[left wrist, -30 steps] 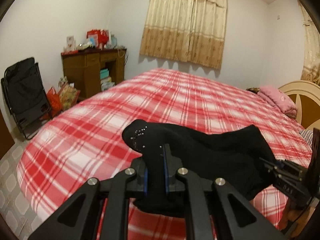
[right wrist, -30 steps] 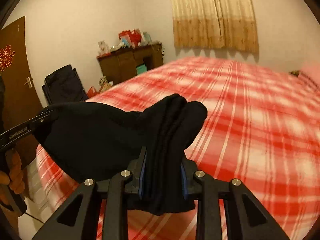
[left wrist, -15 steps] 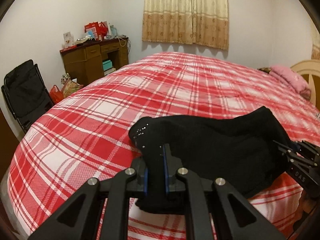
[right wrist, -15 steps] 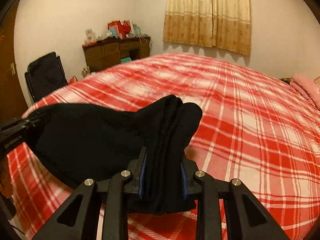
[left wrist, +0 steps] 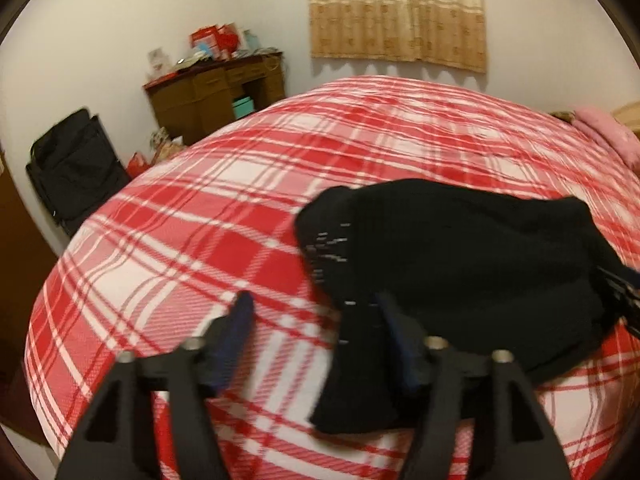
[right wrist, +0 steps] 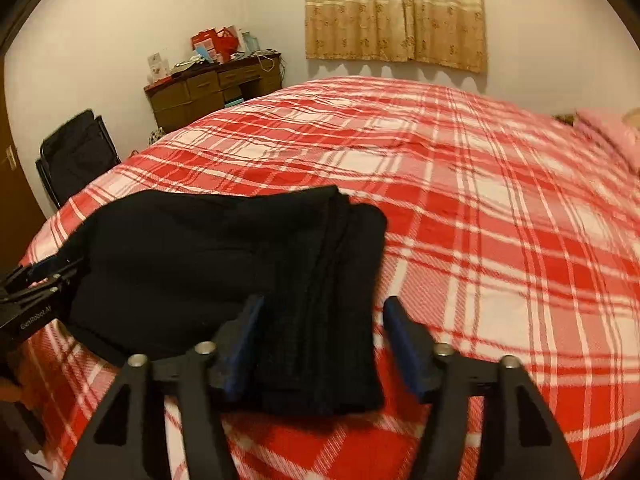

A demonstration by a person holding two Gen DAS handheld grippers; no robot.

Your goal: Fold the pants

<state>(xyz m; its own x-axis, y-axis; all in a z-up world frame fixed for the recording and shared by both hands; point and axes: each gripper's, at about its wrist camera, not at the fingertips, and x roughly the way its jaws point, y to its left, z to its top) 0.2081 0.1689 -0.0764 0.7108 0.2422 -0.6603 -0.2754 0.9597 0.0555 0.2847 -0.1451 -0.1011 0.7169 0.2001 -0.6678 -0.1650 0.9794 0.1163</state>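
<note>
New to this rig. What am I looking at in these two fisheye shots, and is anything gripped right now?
No robot arm here: a person holds a two-finger gripper in each hand, each with a fisheye camera looking along its fingers. One picture is from the left gripper, the other from the right gripper. Each also glimpses the other gripper at its edge. A folded pair of black pants lies on a bed with a red plaid cover. Both grippers' jaws have just been opening. An end of the pants lies between each pair, but the pads no longer clamp it, so nothing is gripped.
</note>
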